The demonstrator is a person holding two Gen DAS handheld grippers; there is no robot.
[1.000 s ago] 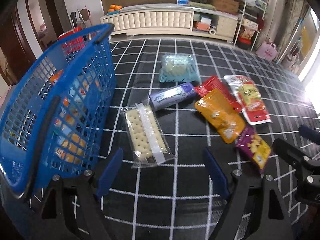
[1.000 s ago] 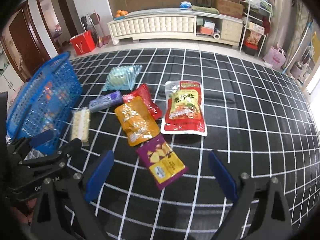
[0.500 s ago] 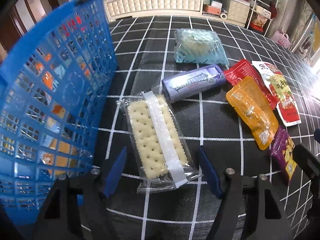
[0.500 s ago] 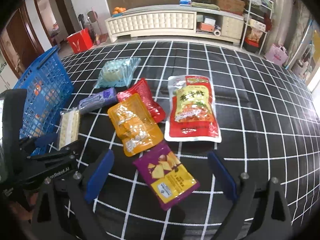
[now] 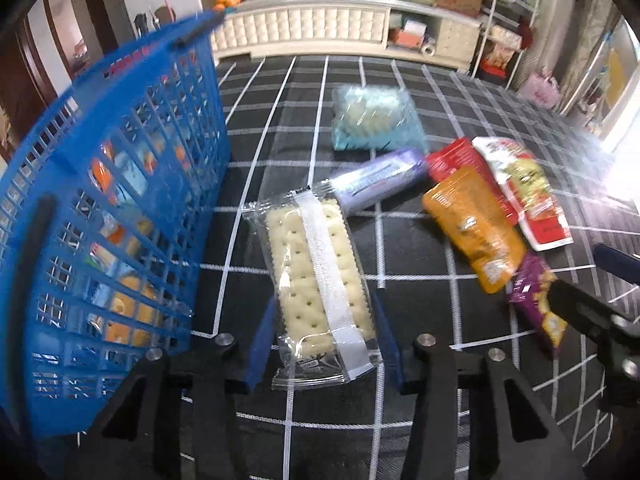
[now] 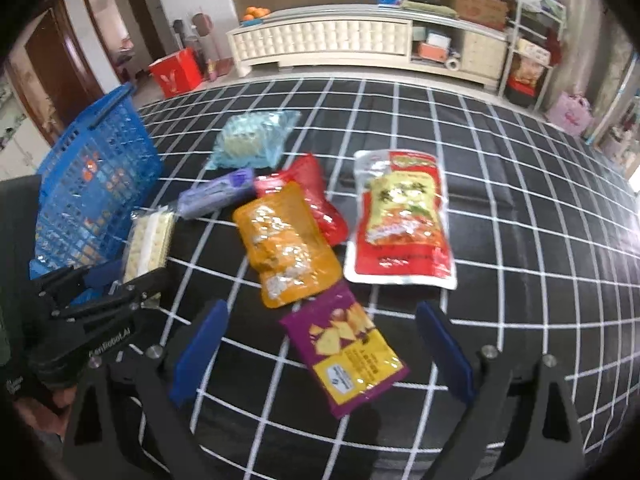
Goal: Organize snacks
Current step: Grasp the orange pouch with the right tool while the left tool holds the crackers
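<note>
A clear pack of pale crackers (image 5: 316, 272) lies on the black grid-patterned cloth beside the blue basket (image 5: 120, 208). My left gripper (image 5: 322, 344) has the pack's near end between its blue pads; its jaws are closing, and both pads touch the pack's sides. The right wrist view shows that gripper (image 6: 120, 276) low at the left, on the cracker pack (image 6: 148, 240). My right gripper (image 6: 320, 348) stands open just above a purple chip pack (image 6: 344, 348), which lies between its fingers untouched.
More snacks lie in a cluster: an orange pouch (image 6: 288, 248), a red pouch (image 6: 316, 196), a large red-and-white bag (image 6: 400, 216), a purple bar (image 6: 216, 196) and a pale blue bag (image 6: 252, 140). The basket (image 6: 96, 176) holds several packs. A cream cabinet (image 6: 328, 40) stands behind.
My left gripper moved in onto the cracker pack and its jaws narrowed from wide apart to the pack's sides. The right gripper sank slightly towards the purple pack.
</note>
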